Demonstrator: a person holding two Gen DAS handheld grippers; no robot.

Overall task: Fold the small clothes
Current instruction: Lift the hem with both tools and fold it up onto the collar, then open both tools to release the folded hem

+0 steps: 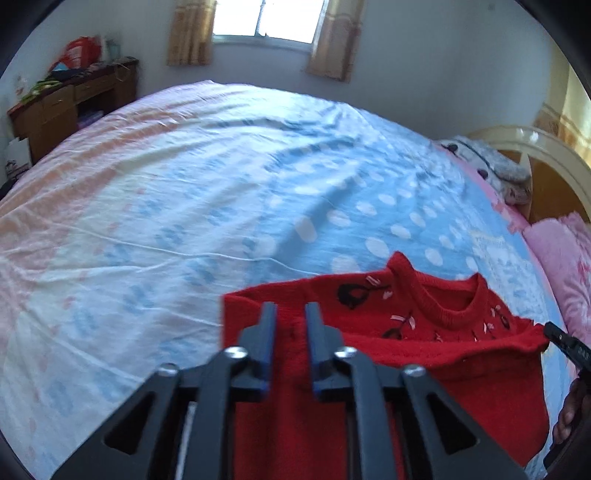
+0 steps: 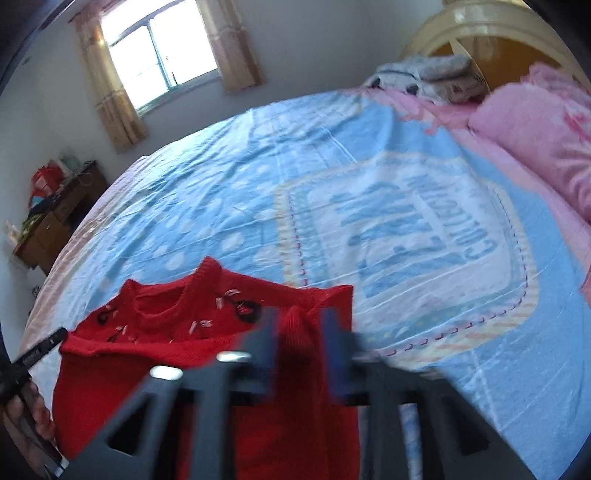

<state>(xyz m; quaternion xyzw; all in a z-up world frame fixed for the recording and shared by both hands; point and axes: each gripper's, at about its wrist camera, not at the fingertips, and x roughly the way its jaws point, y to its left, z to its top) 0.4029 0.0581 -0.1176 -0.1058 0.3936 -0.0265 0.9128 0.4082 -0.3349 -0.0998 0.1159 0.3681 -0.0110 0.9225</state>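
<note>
A small red knitted sweater (image 1: pixel 424 332) with black and pink embroidery hangs lifted above the bed, its neck hole facing away. My left gripper (image 1: pixel 290 312) is shut on the sweater's left shoulder edge. In the right wrist view the sweater (image 2: pixel 177 332) shows again. My right gripper (image 2: pixel 300 321) is shut on a bunched fold of red knit at its other shoulder. Each gripper's tip shows at the other view's edge: the right gripper's tip (image 1: pixel 561 338) in the left wrist view, the left gripper's tip (image 2: pixel 40 350) in the right.
The bed (image 1: pixel 221 192) has a blue dotted sheet with a pink edge. Pink pillows (image 2: pixel 535 129) and a grey folded garment (image 2: pixel 424 77) lie by the cream headboard (image 2: pixel 461 33). A wooden desk (image 1: pixel 70 107) with clutter stands by the far wall under the window.
</note>
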